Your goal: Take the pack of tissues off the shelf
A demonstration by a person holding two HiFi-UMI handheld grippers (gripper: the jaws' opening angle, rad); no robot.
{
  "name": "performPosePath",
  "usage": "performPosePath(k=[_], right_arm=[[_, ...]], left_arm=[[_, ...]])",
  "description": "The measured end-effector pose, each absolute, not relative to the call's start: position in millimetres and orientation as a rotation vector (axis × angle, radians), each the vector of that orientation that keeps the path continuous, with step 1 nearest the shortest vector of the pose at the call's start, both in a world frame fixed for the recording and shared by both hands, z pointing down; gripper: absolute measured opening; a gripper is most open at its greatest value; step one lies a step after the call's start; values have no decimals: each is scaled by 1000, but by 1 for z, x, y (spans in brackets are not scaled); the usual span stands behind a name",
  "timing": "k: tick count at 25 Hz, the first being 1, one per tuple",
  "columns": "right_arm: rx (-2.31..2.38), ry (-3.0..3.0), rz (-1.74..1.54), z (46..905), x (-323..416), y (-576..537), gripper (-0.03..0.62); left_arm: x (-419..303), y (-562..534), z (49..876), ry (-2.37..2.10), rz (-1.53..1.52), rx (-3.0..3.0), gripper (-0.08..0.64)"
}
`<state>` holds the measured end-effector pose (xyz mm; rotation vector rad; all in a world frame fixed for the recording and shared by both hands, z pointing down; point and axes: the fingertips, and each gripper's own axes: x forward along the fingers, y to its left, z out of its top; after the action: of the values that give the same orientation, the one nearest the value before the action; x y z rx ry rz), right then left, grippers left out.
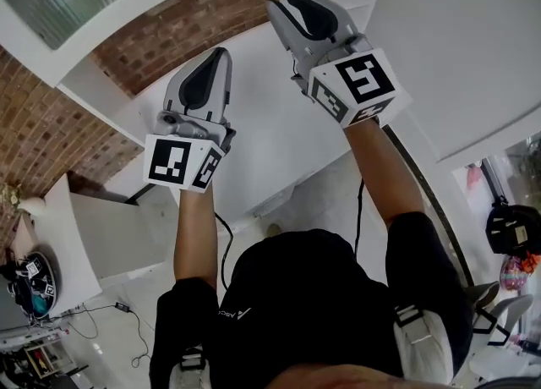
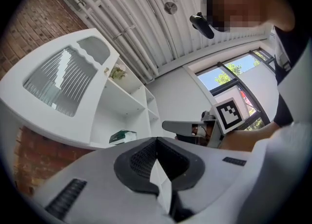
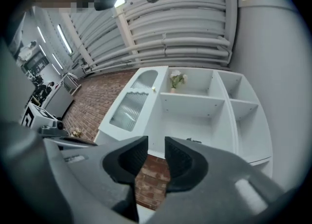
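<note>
Two grippers point up at the shelf (image 3: 195, 103): our left gripper (image 2: 156, 141) pinched shut and empty, our right gripper (image 3: 156, 144) slightly parted, readied for the tissues (image 2: 122, 137).

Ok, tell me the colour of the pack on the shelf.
The pack is dark green and white, clearest in left gripper view.

Red brick wall (image 1: 199, 19) stands behind, ribbed-glass cabinet door (image 3: 127, 110) sits left of a small potted flower (image 3: 176, 79), pipes (image 3: 190, 47) cross the ceiling.
</note>
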<state>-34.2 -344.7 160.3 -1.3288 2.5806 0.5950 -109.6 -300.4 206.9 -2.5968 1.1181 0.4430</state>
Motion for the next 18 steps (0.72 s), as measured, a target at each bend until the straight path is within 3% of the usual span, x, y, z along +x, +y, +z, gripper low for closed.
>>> performPosePath(k=[11, 18], right_arm=[[-1534, 2591, 466, 139, -42, -491, 323], [-1618, 2643, 318, 141, -45, -581, 421]], left_arm=[[-123, -385, 209, 1125, 469, -2627, -2], [-121, -428, 217, 1134, 482, -2638, -2]])
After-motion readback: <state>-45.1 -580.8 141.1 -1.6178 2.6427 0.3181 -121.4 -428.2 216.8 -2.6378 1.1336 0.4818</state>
